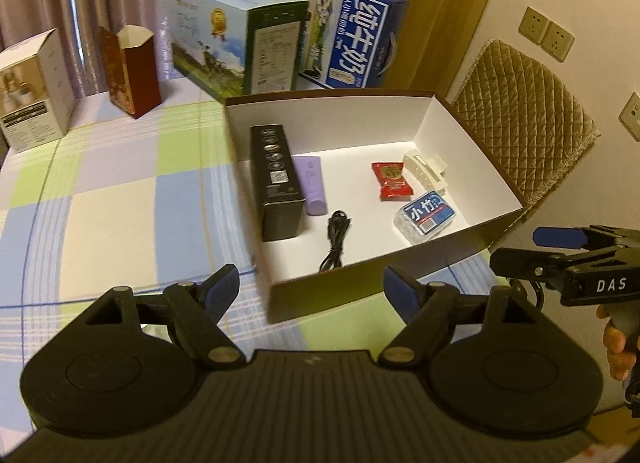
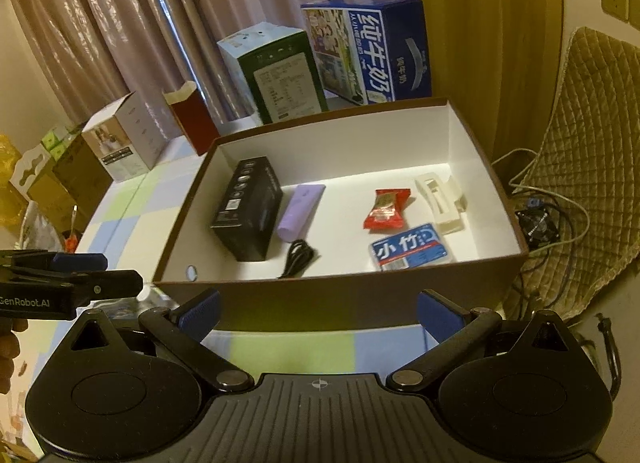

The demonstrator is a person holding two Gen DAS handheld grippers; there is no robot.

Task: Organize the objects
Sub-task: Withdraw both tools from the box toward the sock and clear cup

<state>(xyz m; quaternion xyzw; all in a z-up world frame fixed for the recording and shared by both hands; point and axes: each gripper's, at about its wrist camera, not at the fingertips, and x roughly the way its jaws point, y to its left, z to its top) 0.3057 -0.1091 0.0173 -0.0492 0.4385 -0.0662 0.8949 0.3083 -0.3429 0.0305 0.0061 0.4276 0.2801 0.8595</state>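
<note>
Left gripper (image 1: 311, 283): fingers spread wide, holding nothing, touching nothing; hangs just short of the near wall of the brown box (image 1: 472, 247), towards its left corner

Right gripper (image 2: 318, 313): fingers likewise wide apart and empty; hangs before the near wall of the brown box, roughly at its middle. Both appear poised for a reach into the box, or parked after one; which cannot be told

Brown box, open top, white inside, on the checked cloth (image 1: 120, 199); the landmark for all below:
- black carton (image 2: 248, 207), inside, left part, lying lengthwise
- lilac tube (image 2: 298, 213), inside, touching the carton's right flank
- black cable (image 2: 298, 259), inside, coiled near the front wall, just ahead of the tube
- red sachet (image 2: 386, 209), inside, right of centre
- blue tissue pack (image 2: 410, 251), inside, front right, just ahead of the sachet
- white hair claw (image 2: 442, 203), inside, near the right wall
- Judgement: long goods left, small goods right, a sorted look

Behind the box: green milk carton (image 1: 240, 39), blue milk carton (image 1: 348, 31)
</note>
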